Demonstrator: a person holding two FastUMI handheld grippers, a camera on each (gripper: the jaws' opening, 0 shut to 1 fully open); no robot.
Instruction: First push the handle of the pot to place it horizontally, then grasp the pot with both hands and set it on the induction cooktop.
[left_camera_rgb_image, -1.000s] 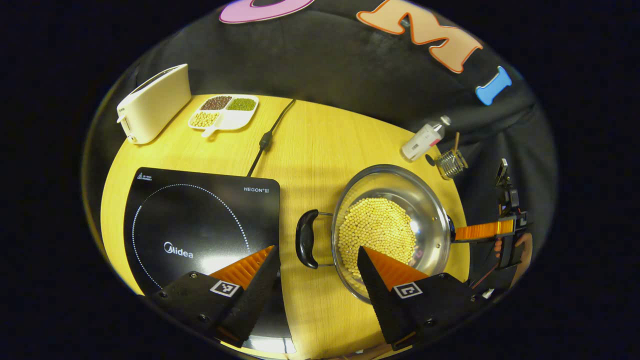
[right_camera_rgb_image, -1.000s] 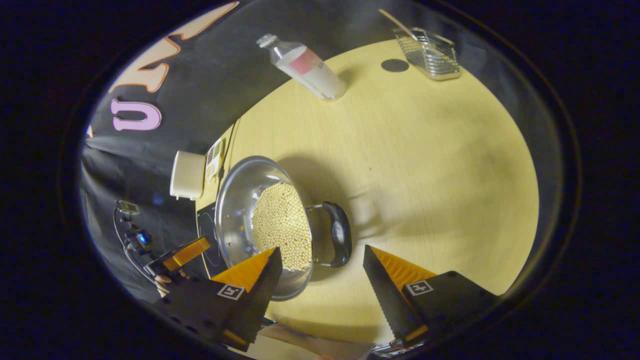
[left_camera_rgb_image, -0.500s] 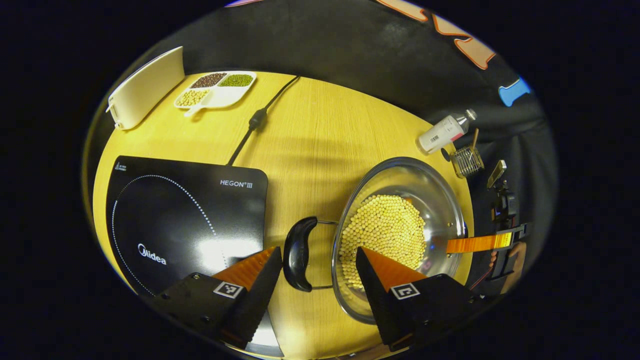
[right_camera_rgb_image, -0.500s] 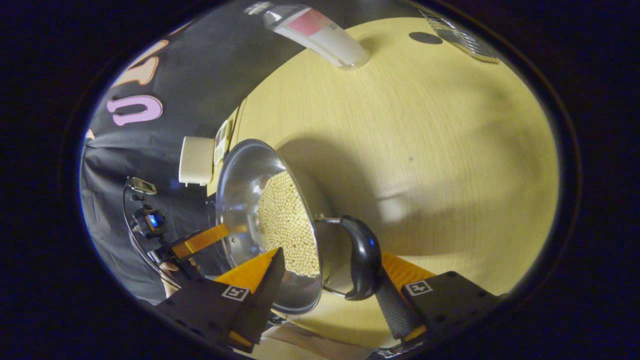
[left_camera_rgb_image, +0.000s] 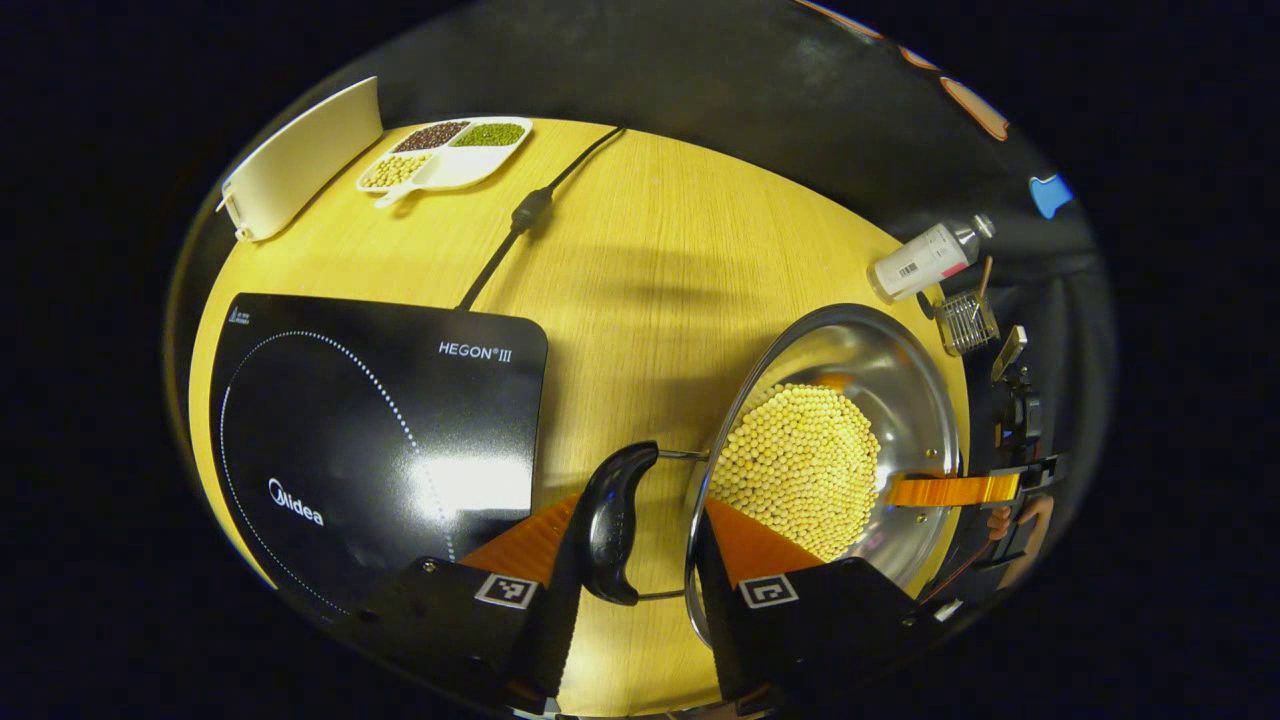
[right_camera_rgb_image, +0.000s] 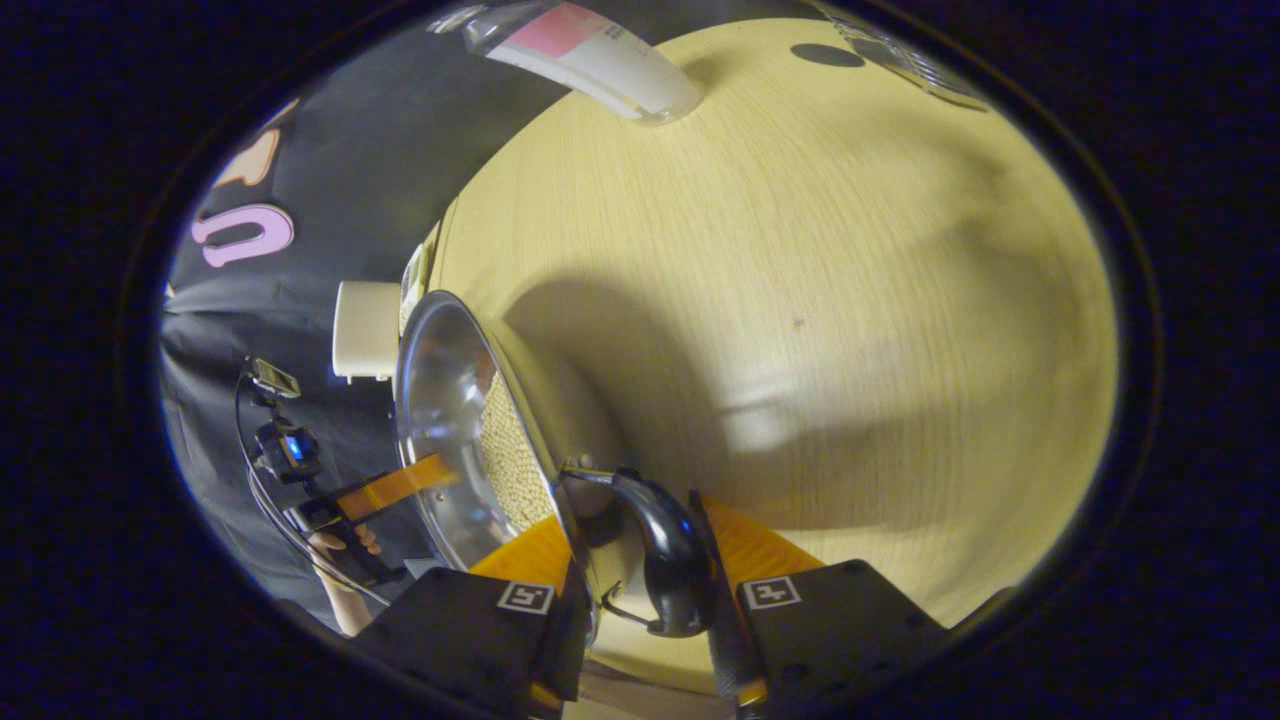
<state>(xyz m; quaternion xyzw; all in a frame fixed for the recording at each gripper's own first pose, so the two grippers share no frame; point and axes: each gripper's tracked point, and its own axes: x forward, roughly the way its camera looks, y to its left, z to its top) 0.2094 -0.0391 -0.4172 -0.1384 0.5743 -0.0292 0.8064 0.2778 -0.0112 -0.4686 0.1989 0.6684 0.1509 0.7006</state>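
Note:
A steel pot (left_camera_rgb_image: 880, 365) holding yellow beans (left_camera_rgb_image: 805, 465) sits on the wooden table (left_camera_rgb_image: 640, 270), right of the black induction cooktop (left_camera_rgb_image: 370, 420). My left gripper (left_camera_rgb_image: 640, 500) has closed on the pot's black left handle (left_camera_rgb_image: 612, 525): one finger lies against the handle's outer side, the other at the rim, over the beans. In the right gripper view my right gripper (right_camera_rgb_image: 632, 515) clamps the opposite black handle (right_camera_rgb_image: 670, 565) together with the pot's wall (right_camera_rgb_image: 450, 400). Each gripper also shows across the pot from the other: the right gripper (left_camera_rgb_image: 945, 490) and the left gripper (right_camera_rgb_image: 395, 485).
The cooktop's cord (left_camera_rgb_image: 530, 212) runs to the table's back. A white toaster (left_camera_rgb_image: 300, 160) and a divided dish of beans (left_camera_rgb_image: 445, 155) stand at the back left. A bottle (left_camera_rgb_image: 925, 260) and a wire holder (left_camera_rgb_image: 965, 322) stand behind the pot. Bare tabletop (right_camera_rgb_image: 850, 300) lies beyond the right handle.
Both grippers have moved in over the pot's handles, and their fingers have drawn together from wide open until they clamp the handles. The pot stays beside the cooktop.

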